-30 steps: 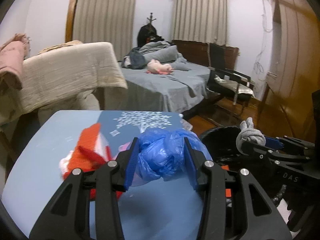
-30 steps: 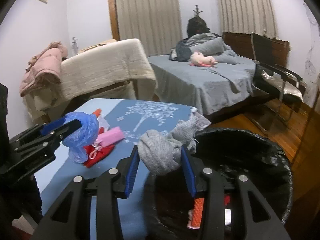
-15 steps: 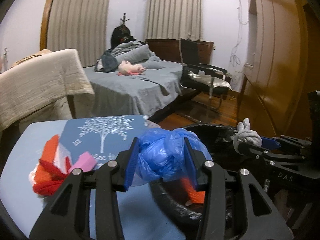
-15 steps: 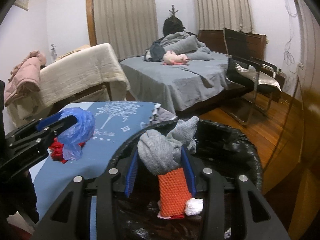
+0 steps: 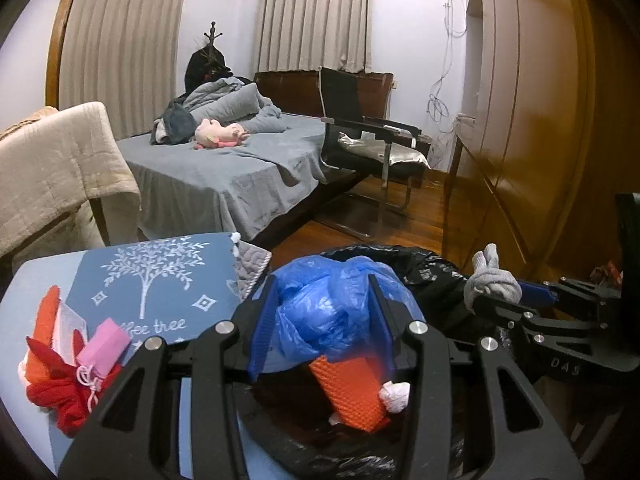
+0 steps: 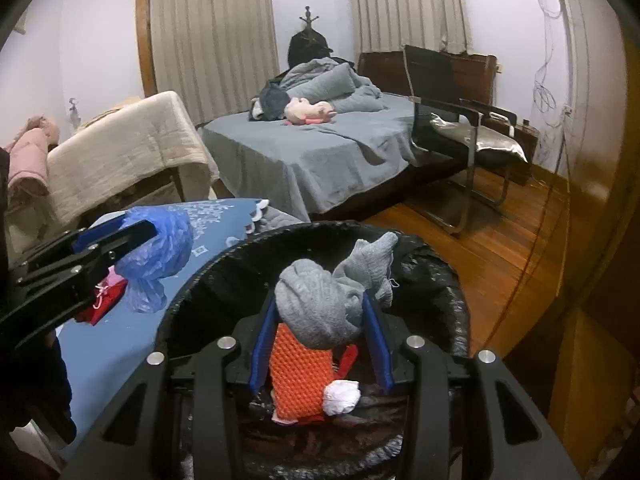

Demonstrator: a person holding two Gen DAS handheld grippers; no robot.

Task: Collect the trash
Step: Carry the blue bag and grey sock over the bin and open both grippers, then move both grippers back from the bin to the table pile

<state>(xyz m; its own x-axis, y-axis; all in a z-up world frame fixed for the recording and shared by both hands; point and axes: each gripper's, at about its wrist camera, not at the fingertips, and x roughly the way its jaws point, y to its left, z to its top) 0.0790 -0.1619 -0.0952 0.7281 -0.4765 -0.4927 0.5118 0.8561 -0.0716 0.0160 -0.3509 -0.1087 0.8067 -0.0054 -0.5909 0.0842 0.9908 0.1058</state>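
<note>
My left gripper (image 5: 324, 312) is shut on a crumpled blue plastic bag (image 5: 332, 304) and hangs over the near rim of the black-lined trash bin (image 5: 432, 268). In the right wrist view the same bag (image 6: 160, 248) sits at the bin's left edge. My right gripper (image 6: 320, 312) is shut on a balled grey sock (image 6: 324, 304) directly above the bin (image 6: 440, 280). The sock (image 5: 492, 284) also shows at the right of the left wrist view. Inside the bin lie an orange mesh piece (image 6: 298, 372) and a white wad (image 6: 340, 398).
A blue table (image 5: 36, 280) left of the bin carries a tree-print cloth (image 5: 152, 280), a pink block (image 5: 104, 344) and red-orange scraps (image 5: 60, 396). Beyond stand a grey bed (image 5: 224, 172), a black chair (image 5: 368, 140), a beige covered seat (image 5: 52, 168) and a wooden wardrobe (image 5: 532, 120).
Both grippers have carried their loads rightward from above the table to the bin. The sock now hangs over the bin's inside and the blue bag has reached its rim.
</note>
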